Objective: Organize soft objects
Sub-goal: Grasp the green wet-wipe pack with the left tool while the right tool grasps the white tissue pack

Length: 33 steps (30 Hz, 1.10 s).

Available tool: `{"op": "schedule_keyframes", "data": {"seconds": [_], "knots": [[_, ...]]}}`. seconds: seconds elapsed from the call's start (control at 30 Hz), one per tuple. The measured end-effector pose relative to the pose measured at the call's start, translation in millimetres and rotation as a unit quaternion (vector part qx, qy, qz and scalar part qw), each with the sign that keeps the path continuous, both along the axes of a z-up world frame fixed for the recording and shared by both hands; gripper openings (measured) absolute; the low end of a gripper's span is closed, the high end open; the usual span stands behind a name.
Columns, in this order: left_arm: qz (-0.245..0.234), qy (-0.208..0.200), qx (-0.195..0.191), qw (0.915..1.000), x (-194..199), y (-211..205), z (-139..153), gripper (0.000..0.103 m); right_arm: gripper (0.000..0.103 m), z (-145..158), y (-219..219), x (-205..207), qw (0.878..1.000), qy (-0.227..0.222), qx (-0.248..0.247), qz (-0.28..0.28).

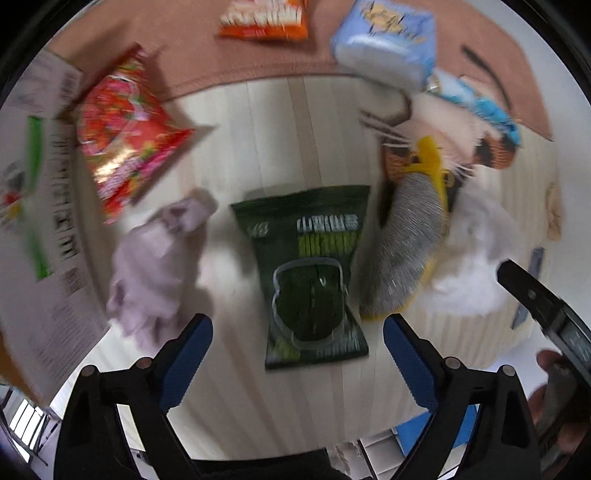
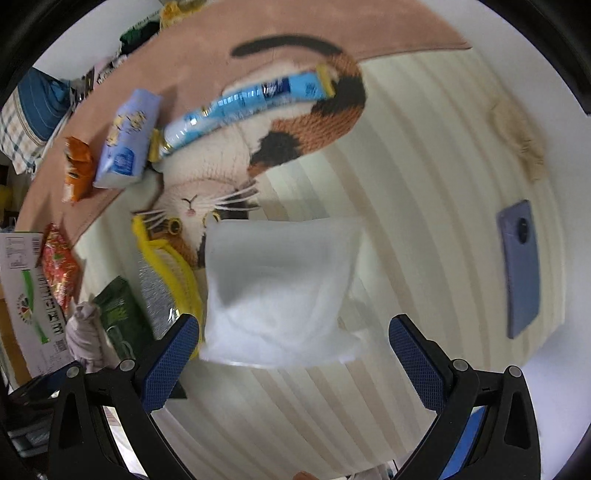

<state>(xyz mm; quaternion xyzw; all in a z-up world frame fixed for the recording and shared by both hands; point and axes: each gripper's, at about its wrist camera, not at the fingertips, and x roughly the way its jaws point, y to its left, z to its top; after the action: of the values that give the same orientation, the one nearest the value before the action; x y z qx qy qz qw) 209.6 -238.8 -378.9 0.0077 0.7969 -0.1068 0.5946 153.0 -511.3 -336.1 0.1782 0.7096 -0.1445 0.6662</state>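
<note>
1. Left wrist view: left gripper (image 1: 297,341) jaws released, nothing held, hovering over the dark green snack bag (image 1: 308,273) on the pale striped surface (image 1: 273,122).
2. Lilac cloth (image 1: 155,266) lies just left of the green bag; grey-yellow scrubbing mitt (image 1: 406,251) just right.
3. Right wrist view: right gripper (image 2: 293,345) jaws released, white folded cloth (image 2: 280,291) between them, not gripped.
4. Blue phone (image 2: 519,266) well right of the white cloth.

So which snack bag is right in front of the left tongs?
The dark green snack bag, lying between the open tongs; the red and orange bags lie farther off.
</note>
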Motion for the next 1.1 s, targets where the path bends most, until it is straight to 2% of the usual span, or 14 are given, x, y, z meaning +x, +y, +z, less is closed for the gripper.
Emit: {"op": "schedule_keyframes", "data": {"seconds": [0.17, 0.23, 0.3, 0.33, 0.4, 0.43, 0.47, 0.57, 0.6, 0.67, 0.8, 0.87, 1.0, 1.1], "knots": [[0.000, 0.009, 0.015, 0.9998, 0.4, -12.9, -25.9, 0.094, 0.103, -19.5, 1.6, 5.2, 1.000, 0.015, 0.013, 0.004], [-0.002, 0.008, 0.021, 0.9997, -1.3, -16.7, -31.8, 0.090, 0.103, -25.6, 1.3, 7.4, 1.000, 0.018, 0.019, 0.005], [-0.008, 0.009, 0.030, 0.9995, -5.5, -21.1, -38.1, 0.064, 0.103, -31.7, 2.4, 7.8, 0.999, 0.023, 0.022, 0.006], [-0.012, 0.008, 0.033, 0.9993, -7.2, -23.2, -40.3, 0.063, 0.103, -35.2, 3.3, 9.6, 0.999, 0.026, 0.025, 0.006], [-0.028, -0.014, 0.044, 0.9986, -13.4, -31.2, -35.9, 0.045, 0.103, -44.0, 6.5, 9.8, 0.999, 0.038, 0.029, 0.005], [-0.032, -0.017, 0.045, 0.9983, -16.4, -33.8, -35.4, 0.043, 0.101, -49.0, 8.5, 11.5, 0.999, 0.043, 0.031, 0.005], [-0.034, -0.019, 0.047, 0.9981, -18.8, -35.5, -30.7, 0.038, 0.089, -53.8, 11.3, 10.4, 0.998, 0.049, 0.034, 0.006], [-0.045, -0.046, 0.059, 0.9962, -29.7, -34.0, -6.1, 0.033, 0.073, -54.1, 15.5, 3.0, 0.998, 0.050, 0.033, 0.001], [-0.051, -0.061, 0.060, 0.9951, -35.4, -33.1, 5.8, 0.033, 0.069, -48.7, 15.5, -0.4, 0.998, 0.044, 0.033, -0.004], [-0.052, -0.084, 0.054, 0.9936, -45.8, -27.0, 33.4, 0.033, 0.068, -32.4, 19.1, -8.9, 0.999, 0.034, 0.029, -0.008], [-0.033, -0.122, 0.014, 0.9918, -69.9, 4.1, 97.8, 0.033, 0.067, 19.8, 49.0, -28.6, 0.999, -0.009, 0.035, 0.020], [-0.019, -0.147, 0.000, 0.9890, -78.8, 33.2, 133.4, 0.033, 0.067, 50.3, 78.5, -34.2, 0.997, -0.035, 0.047, 0.044], [0.017, -0.185, -0.016, 0.9825, -65.1, 110.5, 191.7, 0.033, 0.067, 114.7, 151.0, -26.1, 0.988, -0.082, 0.080, 0.103], [0.044, -0.191, -0.010, 0.9805, -25.6, 180.1, 205.3, 0.033, 0.067, 152.2, 224.3, -6.6, 0.977, -0.108, 0.118, 0.140]]}}
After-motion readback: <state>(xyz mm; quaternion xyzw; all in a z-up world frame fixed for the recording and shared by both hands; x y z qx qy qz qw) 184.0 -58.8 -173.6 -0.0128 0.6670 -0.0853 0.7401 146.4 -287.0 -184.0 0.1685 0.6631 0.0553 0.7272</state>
